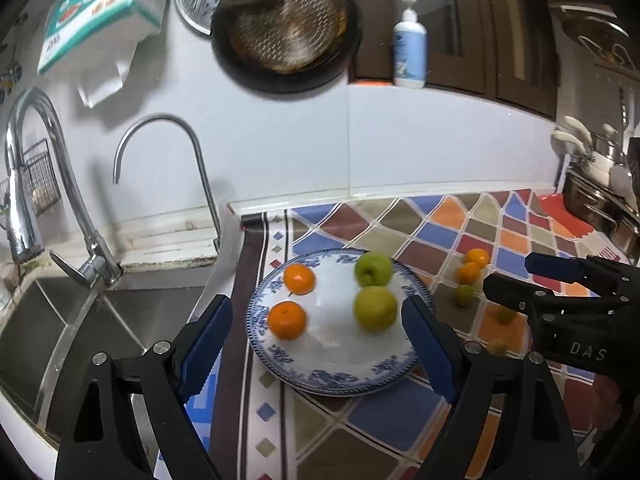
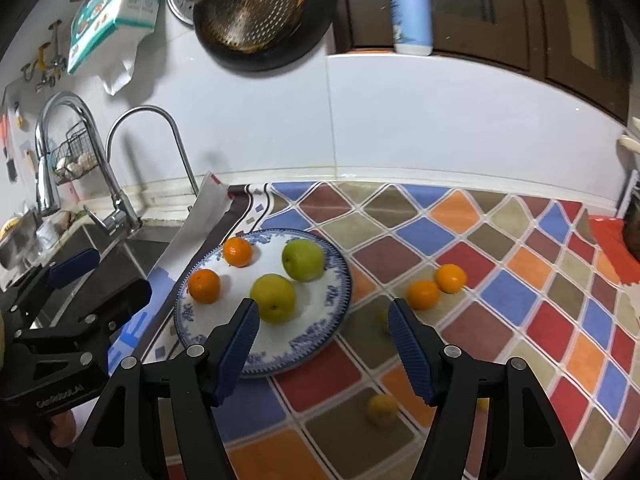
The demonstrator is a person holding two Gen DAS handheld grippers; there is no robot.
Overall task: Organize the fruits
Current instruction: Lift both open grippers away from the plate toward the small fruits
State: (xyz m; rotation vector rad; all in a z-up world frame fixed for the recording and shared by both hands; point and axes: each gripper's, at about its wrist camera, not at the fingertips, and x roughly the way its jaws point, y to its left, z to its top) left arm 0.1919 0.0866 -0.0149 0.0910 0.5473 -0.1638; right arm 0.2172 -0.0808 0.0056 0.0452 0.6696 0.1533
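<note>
A blue-and-white plate (image 1: 340,380) (image 2: 328,300) holds two oranges (image 1: 287,320) (image 2: 204,286) and two green apples (image 1: 375,308) (image 2: 273,298). Two more oranges (image 1: 469,273) (image 2: 423,294) and several small yellow-green fruits (image 1: 464,294) (image 2: 382,409) lie on the cloth to the plate's right. My left gripper (image 1: 318,334) is open and empty above the plate's near side. My right gripper (image 2: 324,328) is open and empty over the plate's right edge; it also shows in the left wrist view (image 1: 506,276).
A steel sink (image 1: 72,320) with two faucets (image 1: 164,168) lies left of the plate. A checkered cloth (image 2: 500,280) covers the counter. A dark pan with a strainer (image 1: 286,36), a tissue pack (image 1: 100,8) and a soap bottle (image 1: 410,50) are on the wall behind.
</note>
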